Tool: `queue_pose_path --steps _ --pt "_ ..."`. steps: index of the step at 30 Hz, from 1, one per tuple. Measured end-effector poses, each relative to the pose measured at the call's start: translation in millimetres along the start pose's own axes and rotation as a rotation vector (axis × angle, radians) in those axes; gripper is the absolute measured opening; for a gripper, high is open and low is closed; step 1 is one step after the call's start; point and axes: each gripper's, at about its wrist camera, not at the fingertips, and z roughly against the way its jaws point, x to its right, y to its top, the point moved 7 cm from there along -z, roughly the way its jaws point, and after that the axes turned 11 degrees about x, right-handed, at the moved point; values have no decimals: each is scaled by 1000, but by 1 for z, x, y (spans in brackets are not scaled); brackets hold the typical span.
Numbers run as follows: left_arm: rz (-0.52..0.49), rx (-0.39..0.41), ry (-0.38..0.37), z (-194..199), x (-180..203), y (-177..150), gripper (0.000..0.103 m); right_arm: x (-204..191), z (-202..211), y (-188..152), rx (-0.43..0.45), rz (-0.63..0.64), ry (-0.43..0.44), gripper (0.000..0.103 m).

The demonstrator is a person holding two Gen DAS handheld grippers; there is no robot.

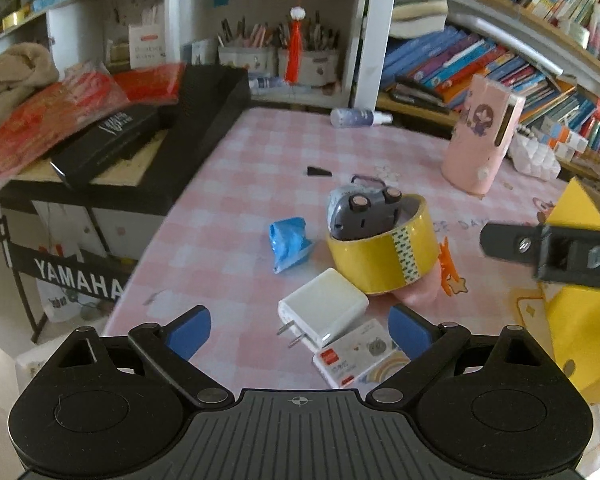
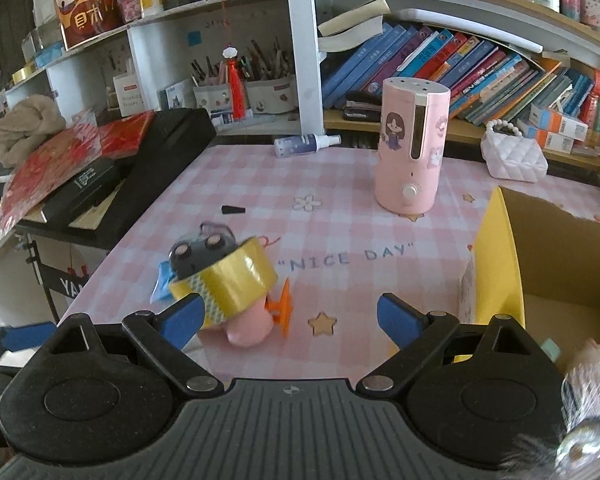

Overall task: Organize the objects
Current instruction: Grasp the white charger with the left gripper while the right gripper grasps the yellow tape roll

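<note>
Centrally, on a table (image 1: pixel 228 168) covered in smooth pink-and-white checked cloth, lies a small cluster of objects. A wide roll of glossy yellow tape (image 1: pixel 382 256) sits tilted, with a rounded grey plastic gadget (image 1: pixel 360 216) tucked inside its ring; two round metal studs show on the gadget. Under the roll's lower edge rests something soft and pink, with an orange plastic clip (image 2: pixel 284 312) beside it. Just left of the roll is a crumpled blue wrapper (image 1: pixel 288 242). In front sits a boxy white charger (image 1: pixel 322 306) with two flat metal prongs, touching a flat printed card pack (image 1: pixel 358 354).

Farther back stands a tall pink cylinder (image 2: pixel 412 148) with a cartoon girl sticker and a round knob. A yellow cardboard box (image 2: pixel 500 248), open at the top, stands at the right edge.

Both claws are released and grasp nothing: the left gripper (image 1: pixel 300 334) spreads its blue pads above the charger, and the right gripper (image 2: pixel 290 320) hovers near the tape roll.
</note>
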Motion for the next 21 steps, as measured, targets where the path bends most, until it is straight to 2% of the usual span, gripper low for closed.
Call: queue_pose_path --steps 7,9,13,15,21 --pt "-9 -72 2 -43 12 -9 88 12 -13 4 -13 -12 12 93" --pt "-9 -86 4 -52 14 -10 83 15 -15 3 -23 -12 16 94" --pt "-22 -94 2 -60 17 -11 66 19 -21 2 -38 -15 30 93" --pt "-27 -100 1 -59 16 -11 66 18 -23 2 -38 -12 43 94" --pt "52 -115 17 -36 -8 -13 65 4 -32 4 -43 15 105 94"
